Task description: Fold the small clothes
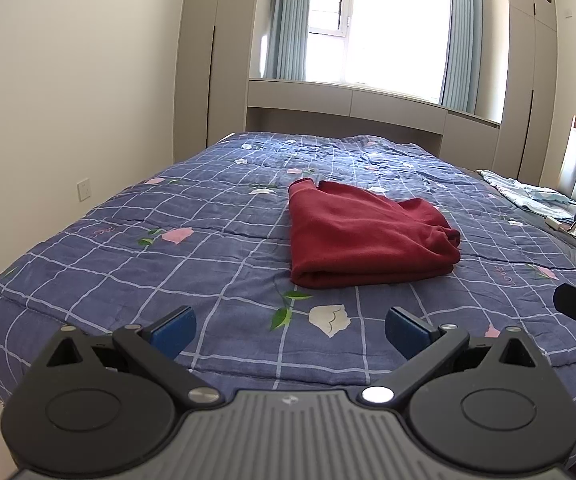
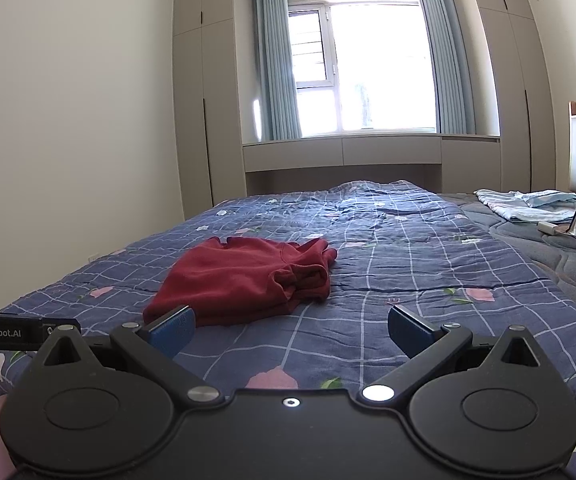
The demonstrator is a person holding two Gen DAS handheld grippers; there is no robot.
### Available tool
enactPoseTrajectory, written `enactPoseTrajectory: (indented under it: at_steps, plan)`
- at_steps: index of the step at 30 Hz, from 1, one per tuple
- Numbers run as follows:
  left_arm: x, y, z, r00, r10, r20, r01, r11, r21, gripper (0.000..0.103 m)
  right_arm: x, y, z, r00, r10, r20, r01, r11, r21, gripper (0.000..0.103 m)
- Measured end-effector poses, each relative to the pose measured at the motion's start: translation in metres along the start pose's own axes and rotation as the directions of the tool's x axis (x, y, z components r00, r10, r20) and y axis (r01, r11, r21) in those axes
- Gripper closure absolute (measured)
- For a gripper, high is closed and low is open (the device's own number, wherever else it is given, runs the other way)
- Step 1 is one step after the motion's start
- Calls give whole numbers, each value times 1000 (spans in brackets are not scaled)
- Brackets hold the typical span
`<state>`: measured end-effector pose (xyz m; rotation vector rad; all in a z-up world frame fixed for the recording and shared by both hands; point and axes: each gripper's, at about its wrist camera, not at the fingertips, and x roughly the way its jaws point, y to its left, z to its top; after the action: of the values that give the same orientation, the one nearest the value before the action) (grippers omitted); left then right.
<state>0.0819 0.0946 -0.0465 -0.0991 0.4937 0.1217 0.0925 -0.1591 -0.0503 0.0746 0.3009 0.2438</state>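
In the left wrist view, the left gripper [image 1: 290, 331] hangs spread wide and holding nothing above the blue checked floral quilt [image 1: 128, 248], with the folded dark red fleece garment [image 1: 363, 232] lying ahead and slightly right of it. In the right wrist view, the right gripper [image 2: 291, 330] is equally wide apart and empty, the red garment [image 2: 244, 280] lying just ahead on its left, beyond its left blue fingertip [image 2: 174, 330].

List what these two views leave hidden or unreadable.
- Red garment: its type and underside, both views; folded over itself.
- Pale blue cloth: cut by the right edge, both views.
- Window: outdoors washed out by glare.
- Quilt: near edge hidden behind the open grippers.
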Motion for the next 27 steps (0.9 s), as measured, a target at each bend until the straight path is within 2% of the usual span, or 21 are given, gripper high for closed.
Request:
enactPoseTrajectory:
  at_steps: [27]
  plan:
    - [0, 0, -2, 1000, 12, -5, -12, 1000, -10, 0, 1, -1, -1, 1000, 9, -4, -9, 1000, 6, 1]
